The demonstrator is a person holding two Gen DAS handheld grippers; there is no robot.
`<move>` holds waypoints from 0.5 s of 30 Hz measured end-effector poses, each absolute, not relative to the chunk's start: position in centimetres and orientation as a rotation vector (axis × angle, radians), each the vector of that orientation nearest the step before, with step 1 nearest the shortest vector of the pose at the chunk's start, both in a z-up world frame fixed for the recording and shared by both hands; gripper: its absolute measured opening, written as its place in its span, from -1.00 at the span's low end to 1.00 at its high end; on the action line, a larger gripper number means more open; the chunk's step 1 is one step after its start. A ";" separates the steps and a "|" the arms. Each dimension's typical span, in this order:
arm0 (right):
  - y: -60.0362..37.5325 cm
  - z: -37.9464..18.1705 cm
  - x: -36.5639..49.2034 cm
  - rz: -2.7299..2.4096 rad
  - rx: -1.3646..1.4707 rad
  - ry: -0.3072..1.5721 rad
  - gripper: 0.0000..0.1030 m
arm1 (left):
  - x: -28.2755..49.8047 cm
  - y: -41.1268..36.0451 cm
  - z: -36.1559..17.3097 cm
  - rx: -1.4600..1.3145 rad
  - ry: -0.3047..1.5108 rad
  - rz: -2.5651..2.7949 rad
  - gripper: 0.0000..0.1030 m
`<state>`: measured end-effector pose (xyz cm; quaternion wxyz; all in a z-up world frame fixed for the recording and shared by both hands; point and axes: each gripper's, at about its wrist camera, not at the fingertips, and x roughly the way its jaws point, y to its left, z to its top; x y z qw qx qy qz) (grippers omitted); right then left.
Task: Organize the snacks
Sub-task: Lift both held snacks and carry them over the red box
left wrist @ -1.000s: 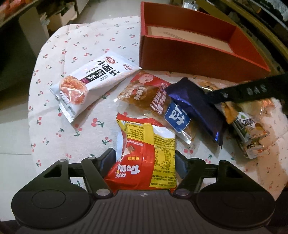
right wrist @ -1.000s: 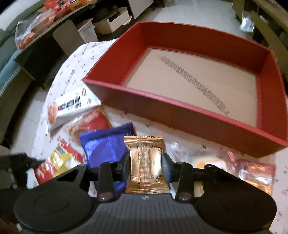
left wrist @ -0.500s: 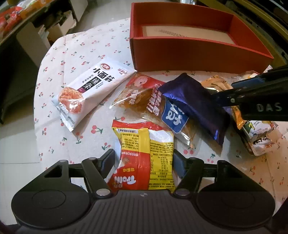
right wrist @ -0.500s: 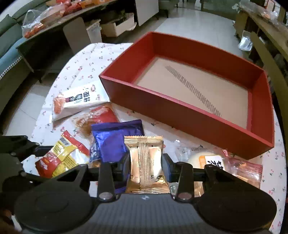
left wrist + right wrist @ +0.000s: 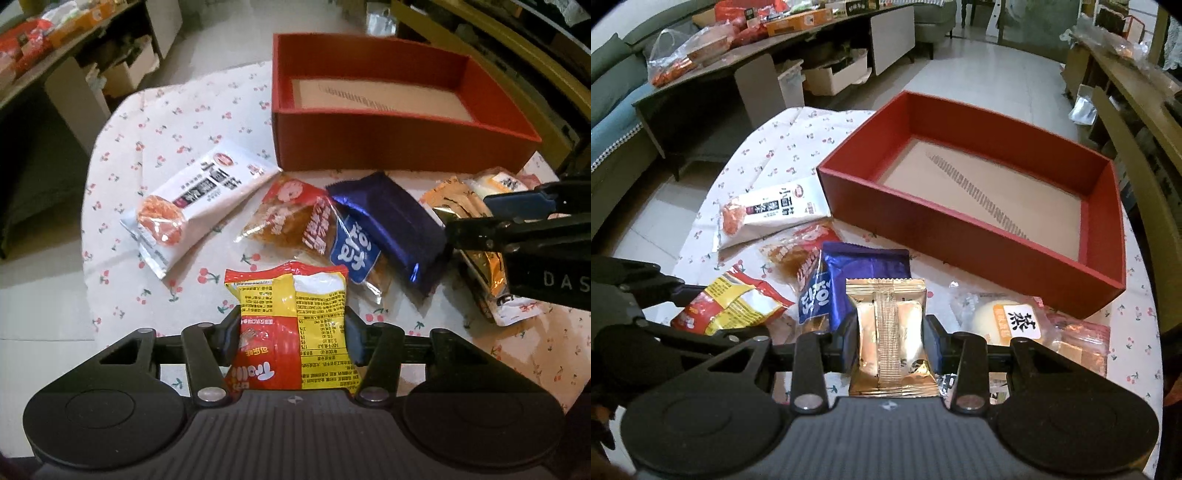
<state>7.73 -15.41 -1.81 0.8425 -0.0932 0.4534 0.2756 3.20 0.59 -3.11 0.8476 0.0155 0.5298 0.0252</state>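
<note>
- Snacks lie scattered on a table point(image 5: 155, 122) covered with a white cloth printed with small cherries; a red box point(image 5: 399, 147) with a plain brown floor stands at the far side with nothing in it.
- Left gripper point(image 5: 291, 332): its jaws have just been closing, and they now press on both sides of a red and yellow packet point(image 5: 291, 325), which lies at the near edge of the table with its printed back facing up.
- Right gripper point(image 5: 890, 343): its jaws are clamped on a small gold packet point(image 5: 890, 332), held upright with its seam facing the camera, in front of the red box point(image 5: 979, 221) and over the other snacks.
- White packet point(image 5: 199, 199) with black lettering lies to the left, one corner just beside the near wall of the box.
- Clear packet with a red label point(image 5: 295, 218) lies in the middle, and a dark blue packet point(image 5: 391, 225) rests partly on top of it.
- From the right wrist view, a clear wrapped bun point(image 5: 1001, 321) with a white label lies on the cloth to the right of the gold packet, near the front wall of the box, with a reddish wrapper point(image 5: 1082, 343) just beyond it.
- From the left wrist view, the right gripper point(image 5: 469, 236) comes in from the right edge, holding the gold packet point(image 5: 458, 203) just beside the dark blue one.
</note>
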 end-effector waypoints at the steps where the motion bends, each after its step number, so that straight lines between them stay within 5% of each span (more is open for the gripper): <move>1: -15.5 -1.6 7.7 0.582 -0.190 0.949 0.09 | 3.1 0.7 -2.7 0.030 1.108 0.057 0.18; 15: -17.7 2.2 11.1 0.479 -0.111 0.829 0.09 | 9.2 -1.1 2.2 0.027 0.969 0.002 0.18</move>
